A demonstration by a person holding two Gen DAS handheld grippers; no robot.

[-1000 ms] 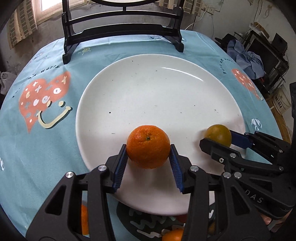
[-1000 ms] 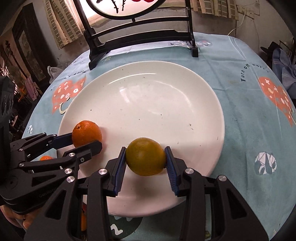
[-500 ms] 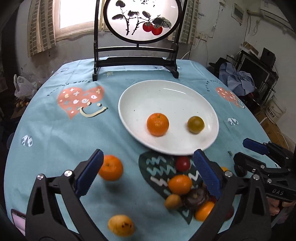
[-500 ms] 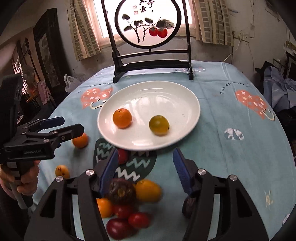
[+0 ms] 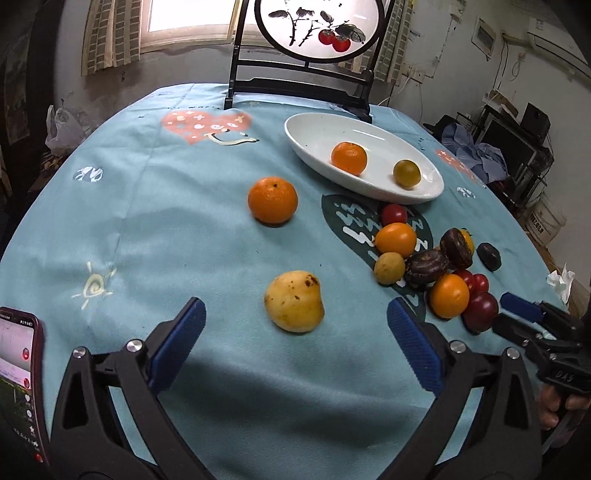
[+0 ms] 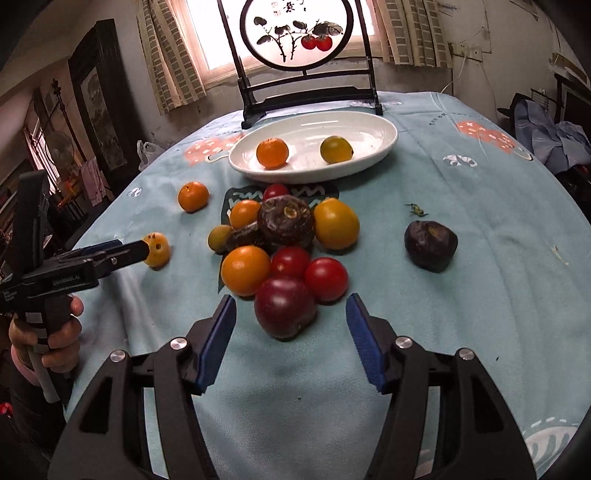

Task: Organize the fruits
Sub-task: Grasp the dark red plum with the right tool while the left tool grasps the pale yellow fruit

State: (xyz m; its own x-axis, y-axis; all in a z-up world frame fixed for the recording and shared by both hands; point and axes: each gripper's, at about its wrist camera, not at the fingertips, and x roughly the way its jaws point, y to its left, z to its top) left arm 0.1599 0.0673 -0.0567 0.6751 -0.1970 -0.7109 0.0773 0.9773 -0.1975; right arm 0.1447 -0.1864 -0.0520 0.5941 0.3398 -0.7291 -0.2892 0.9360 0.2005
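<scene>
Task barely begun: the white plate at the far side holds only an orange and a yellow-green fruit, while a cluster of fruit lies near on the tablecloth. The left gripper, jaws wide and empty, faces a yellow pear-like fruit; the right gripper, jaws parted and empty, faces a dark red fruit. A framed screen stands behind the plate; nothing blocks either approach.

Both wrist views look down-forward, sharing the plate.
</scene>
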